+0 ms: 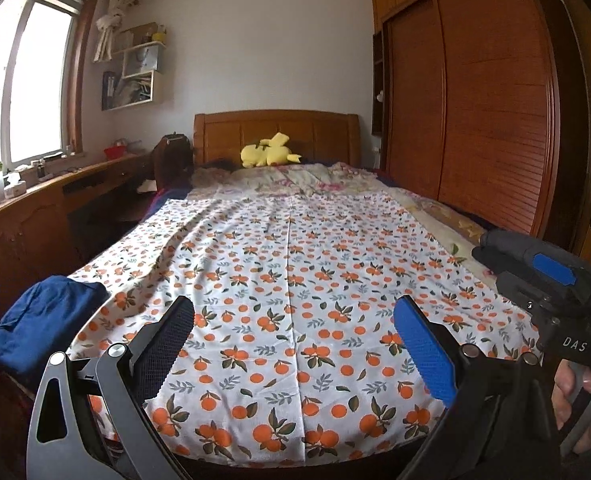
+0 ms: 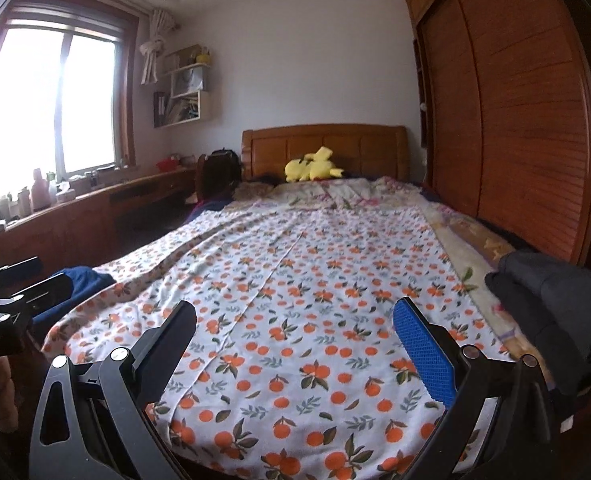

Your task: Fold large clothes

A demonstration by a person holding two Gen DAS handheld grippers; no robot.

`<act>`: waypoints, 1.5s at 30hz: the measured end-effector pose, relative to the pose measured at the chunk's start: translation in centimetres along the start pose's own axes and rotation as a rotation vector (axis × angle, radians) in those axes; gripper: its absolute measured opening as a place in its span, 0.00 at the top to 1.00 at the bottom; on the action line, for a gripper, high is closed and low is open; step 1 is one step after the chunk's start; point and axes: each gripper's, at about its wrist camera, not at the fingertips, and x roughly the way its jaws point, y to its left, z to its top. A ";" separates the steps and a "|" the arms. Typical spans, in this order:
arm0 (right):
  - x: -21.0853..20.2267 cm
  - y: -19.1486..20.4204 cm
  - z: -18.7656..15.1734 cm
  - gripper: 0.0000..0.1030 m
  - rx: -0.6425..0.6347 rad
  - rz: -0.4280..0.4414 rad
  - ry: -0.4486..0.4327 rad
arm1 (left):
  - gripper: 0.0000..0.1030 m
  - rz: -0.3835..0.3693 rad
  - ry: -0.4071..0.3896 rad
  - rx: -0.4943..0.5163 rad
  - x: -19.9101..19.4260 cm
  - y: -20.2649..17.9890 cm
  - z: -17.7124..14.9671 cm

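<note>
A large white cloth with an orange-fruit print [image 1: 295, 272] lies spread flat over the bed; it also shows in the right wrist view [image 2: 303, 292]. My left gripper [image 1: 295, 344] hovers open and empty above the cloth's near edge. My right gripper [image 2: 295, 344] is open and empty over the same near edge, further right. The right gripper's body shows at the right of the left wrist view [image 1: 551, 280]. The left gripper's body shows at the left edge of the right wrist view [image 2: 11, 304].
A blue garment [image 1: 43, 320] lies at the bed's near left corner. A dark grey garment [image 2: 551, 300] lies at the near right. A yellow plush toy [image 1: 269, 152] sits by the wooden headboard. A desk [image 1: 23, 208] runs along the left; a wardrobe [image 1: 475, 100] stands right.
</note>
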 end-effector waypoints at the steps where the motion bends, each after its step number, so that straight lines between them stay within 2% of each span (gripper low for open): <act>1: -0.3 0.0 0.2 0.08 0.001 -0.001 -0.007 | 0.03 0.001 -0.007 -0.002 -0.3 0.0 0.2; 11: -1.8 -0.4 1.0 0.07 -0.013 -0.059 -0.053 | 0.03 0.031 -0.057 -0.011 -2.6 0.6 1.4; 45: -1.9 0.4 0.7 0.07 -0.006 -0.039 -0.043 | 0.03 0.034 -0.043 -0.007 -2.1 0.9 0.4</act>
